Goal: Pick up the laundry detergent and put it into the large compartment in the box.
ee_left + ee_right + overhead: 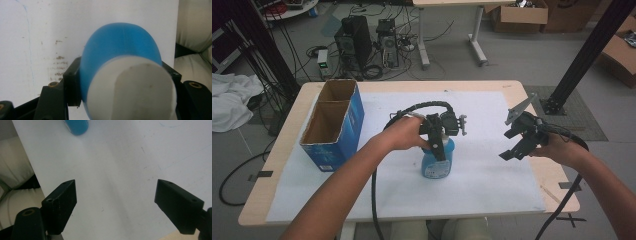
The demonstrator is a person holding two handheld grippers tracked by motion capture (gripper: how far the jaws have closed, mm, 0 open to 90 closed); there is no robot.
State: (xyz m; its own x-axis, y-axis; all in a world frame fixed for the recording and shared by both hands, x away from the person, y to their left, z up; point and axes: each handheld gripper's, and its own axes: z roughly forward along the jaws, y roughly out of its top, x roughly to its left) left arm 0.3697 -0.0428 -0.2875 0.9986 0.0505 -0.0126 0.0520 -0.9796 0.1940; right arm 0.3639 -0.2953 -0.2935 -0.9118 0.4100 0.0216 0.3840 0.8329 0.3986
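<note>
Blue bottle in left tool, wrist bent downward

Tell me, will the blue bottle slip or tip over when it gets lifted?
Probably not slip: the left gripper has its jaws on both sides of the blue bottle, just below its white cap. Its smooth rounded plastic could still twist in the grip. Standing upright on the white sheet, it looks tall for its base, so a sideways push might tip it.
</note>
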